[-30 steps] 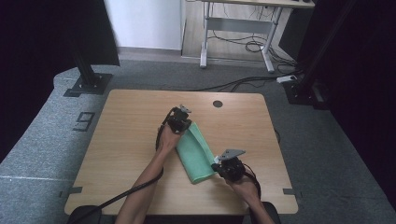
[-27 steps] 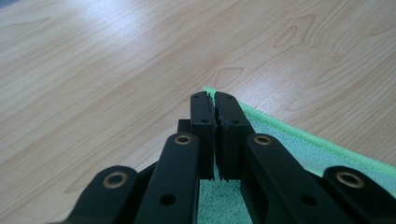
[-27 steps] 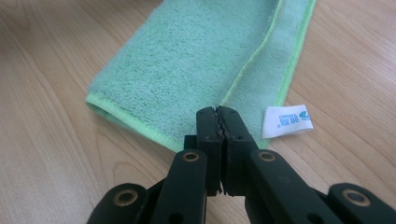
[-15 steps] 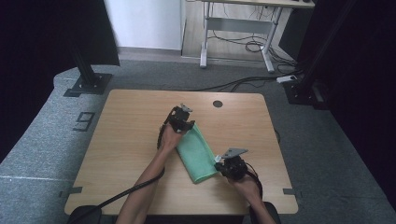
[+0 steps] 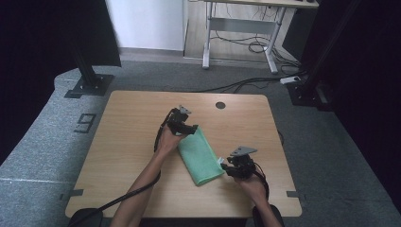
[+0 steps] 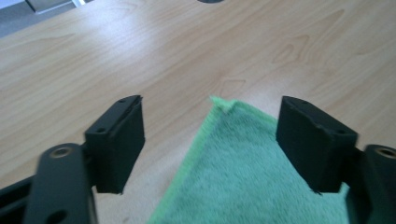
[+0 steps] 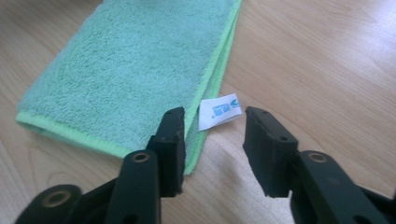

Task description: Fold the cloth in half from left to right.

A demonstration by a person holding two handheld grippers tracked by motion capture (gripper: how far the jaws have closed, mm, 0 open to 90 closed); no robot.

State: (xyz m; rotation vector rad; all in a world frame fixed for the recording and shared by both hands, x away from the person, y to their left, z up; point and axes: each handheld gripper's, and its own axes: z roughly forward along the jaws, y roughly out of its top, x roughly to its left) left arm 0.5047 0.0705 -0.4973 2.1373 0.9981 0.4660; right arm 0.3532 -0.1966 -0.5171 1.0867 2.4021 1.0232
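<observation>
Letting go of the folded towel is the step judged in hand: left tongs and right tongs, just opened, are spread, nothing pinched. Next, both should be lifted clear of the towel without snagging its white tag.

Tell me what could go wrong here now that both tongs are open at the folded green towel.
The left tongs, which have just been opening, straddle the towel corner; pulling back could drag it and undo the fold. The right tongs, also just opening, sit by the white label and layered edge; closing again might catch only the label or the top layer.
</observation>
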